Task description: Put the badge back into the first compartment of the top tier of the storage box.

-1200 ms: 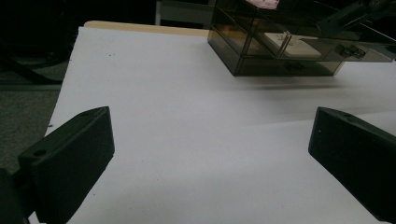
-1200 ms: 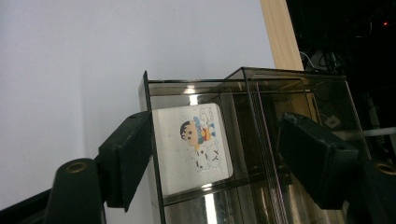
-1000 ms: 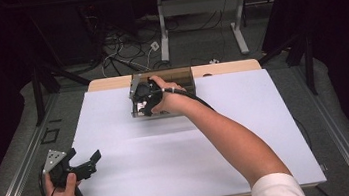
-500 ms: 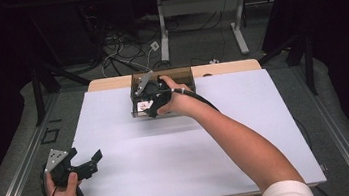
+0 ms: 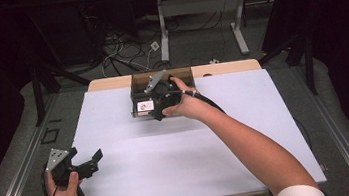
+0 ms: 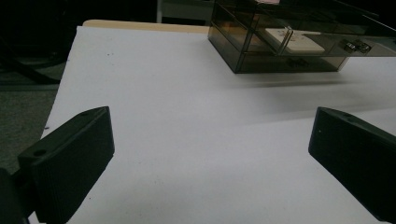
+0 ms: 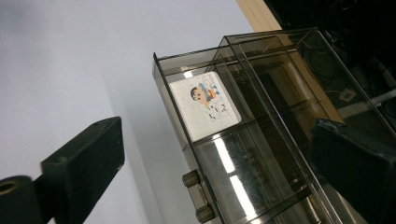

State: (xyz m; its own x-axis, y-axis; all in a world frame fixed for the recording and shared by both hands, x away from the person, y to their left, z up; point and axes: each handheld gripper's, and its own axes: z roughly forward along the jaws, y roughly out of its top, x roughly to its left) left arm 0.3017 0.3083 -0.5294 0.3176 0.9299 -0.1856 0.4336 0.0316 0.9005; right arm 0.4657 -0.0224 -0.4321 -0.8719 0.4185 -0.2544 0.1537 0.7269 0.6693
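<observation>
A smoky see-through drawer box (image 5: 136,82) stands at the table's far edge. Its lower drawer (image 7: 173,100) is pulled out and holds a white card (image 7: 205,105) with a cartoon figure. My right gripper (image 5: 158,110) hovers at the drawer's front. Its jaws have just been opening and now stand wide, with the drawer's knob (image 7: 195,193) between them and untouched. My left gripper (image 5: 86,156) rests open and empty at the near left corner, and its own view shows the box (image 6: 280,58) far ahead.
White sheet (image 5: 170,164) covers the table, with a wooden strip (image 5: 105,84) along the far edge. Beyond it are desk legs and cables on the floor. A metal rail (image 5: 15,173) runs along the table's left side.
The right hand has drawn back a little from the box toward the near side, and its jaws have spread apart. The left hand has stayed put.
</observation>
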